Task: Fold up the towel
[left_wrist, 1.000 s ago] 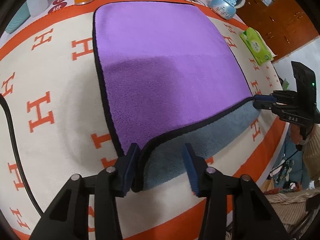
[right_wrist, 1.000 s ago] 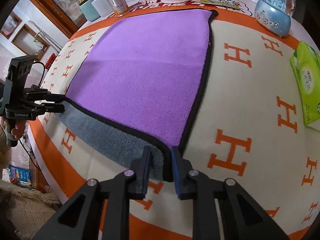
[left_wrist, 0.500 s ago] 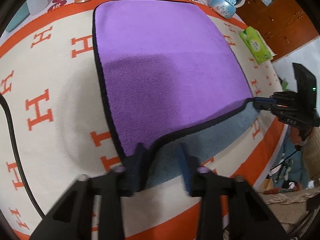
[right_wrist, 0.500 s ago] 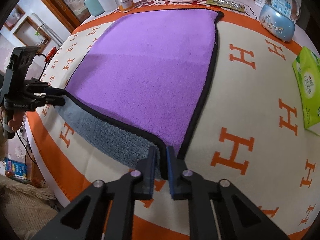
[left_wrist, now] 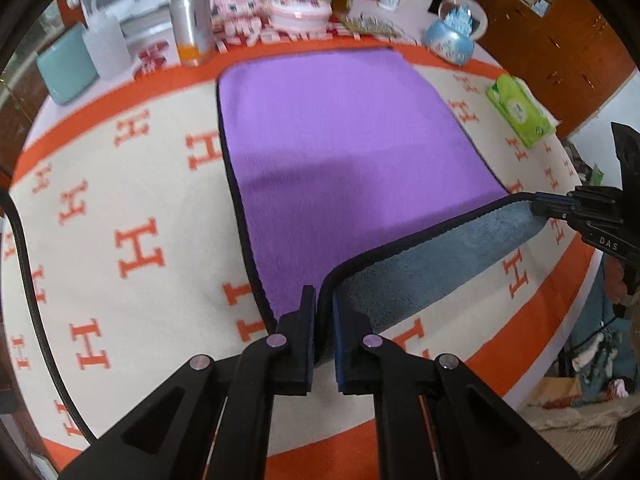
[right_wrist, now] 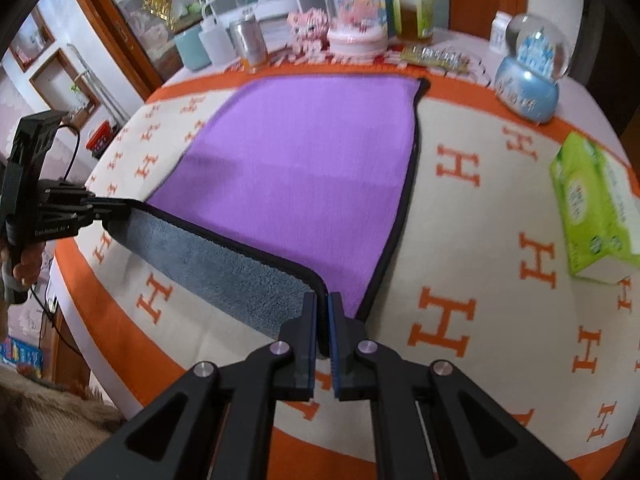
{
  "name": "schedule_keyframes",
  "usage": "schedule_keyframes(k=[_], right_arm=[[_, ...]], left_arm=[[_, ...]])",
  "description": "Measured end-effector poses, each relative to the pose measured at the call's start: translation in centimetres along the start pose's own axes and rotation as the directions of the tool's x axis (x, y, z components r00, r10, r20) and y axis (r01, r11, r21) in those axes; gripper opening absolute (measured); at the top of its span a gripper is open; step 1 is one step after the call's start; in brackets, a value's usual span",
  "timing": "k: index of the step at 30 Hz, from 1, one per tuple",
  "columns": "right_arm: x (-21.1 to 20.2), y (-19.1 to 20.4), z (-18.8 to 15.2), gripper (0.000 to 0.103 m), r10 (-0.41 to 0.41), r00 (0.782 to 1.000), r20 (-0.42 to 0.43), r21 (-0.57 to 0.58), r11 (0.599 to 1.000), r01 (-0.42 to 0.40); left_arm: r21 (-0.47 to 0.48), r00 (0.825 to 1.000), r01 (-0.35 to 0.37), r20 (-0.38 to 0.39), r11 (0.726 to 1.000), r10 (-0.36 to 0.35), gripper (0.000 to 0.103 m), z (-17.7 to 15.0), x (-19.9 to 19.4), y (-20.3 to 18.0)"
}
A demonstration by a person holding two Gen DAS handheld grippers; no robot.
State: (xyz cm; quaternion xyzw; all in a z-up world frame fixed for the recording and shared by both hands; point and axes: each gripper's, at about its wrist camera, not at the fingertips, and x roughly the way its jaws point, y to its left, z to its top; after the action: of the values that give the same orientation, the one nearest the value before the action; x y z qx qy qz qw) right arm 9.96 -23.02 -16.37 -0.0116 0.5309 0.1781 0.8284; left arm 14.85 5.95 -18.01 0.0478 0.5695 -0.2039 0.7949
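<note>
A purple towel (left_wrist: pixel 344 152) with black trim and a grey underside lies on the cream and orange table cover; it also shows in the right wrist view (right_wrist: pixel 304 160). Its near edge is lifted off the table, grey side (left_wrist: pixel 432 256) showing. My left gripper (left_wrist: pixel 323 300) is shut on the towel's near left corner. My right gripper (right_wrist: pixel 323 304) is shut on the near right corner. Each gripper appears in the other's view, the right gripper (left_wrist: pixel 538 202) and the left gripper (right_wrist: pixel 116 212), pinching its corner.
At the table's far edge stand a metal can (left_wrist: pixel 192 24), a white bottle (left_wrist: pixel 106 44), a teal container (left_wrist: pixel 66 68), pink toys (left_wrist: pixel 240 4), a snow globe (right_wrist: pixel 528 72) and a green tissue pack (right_wrist: pixel 596 204). A black cable (left_wrist: pixel 28 280) runs along the left.
My left gripper has closed on the towel's near left corner. Both grippers have risen, lifting the near edge off the table and showing more of the grey underside.
</note>
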Motion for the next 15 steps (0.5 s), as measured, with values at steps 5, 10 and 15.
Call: schedule_keyframes(k=[5, 10, 15], right_arm=[[-2.8, 0.5, 2.4, 0.005, -0.035, 0.994, 0.107, 0.007, 0.999, 0.034], [-5.4, 0.4, 5.4, 0.005, -0.072, 0.975, 0.211, 0.011, 0.997, 0.071], [-6.2, 0.4, 9.1, 0.005, -0.124, 0.952, 0.280, 0.011, 0.992, 0.126]], left_arm=[[-0.040, 0.995, -0.023, 0.092, 0.999, 0.026, 0.006, 1.8, -3.2, 0.0], [-0.058, 0.978, -0.062, 0.196, 0.996, 0.072, 0.006, 4.1, -6.2, 0.6], [-0.083, 0.955, -0.097, 0.272, 0.992, 0.116, 0.006, 7.4, -8.1, 1.6]])
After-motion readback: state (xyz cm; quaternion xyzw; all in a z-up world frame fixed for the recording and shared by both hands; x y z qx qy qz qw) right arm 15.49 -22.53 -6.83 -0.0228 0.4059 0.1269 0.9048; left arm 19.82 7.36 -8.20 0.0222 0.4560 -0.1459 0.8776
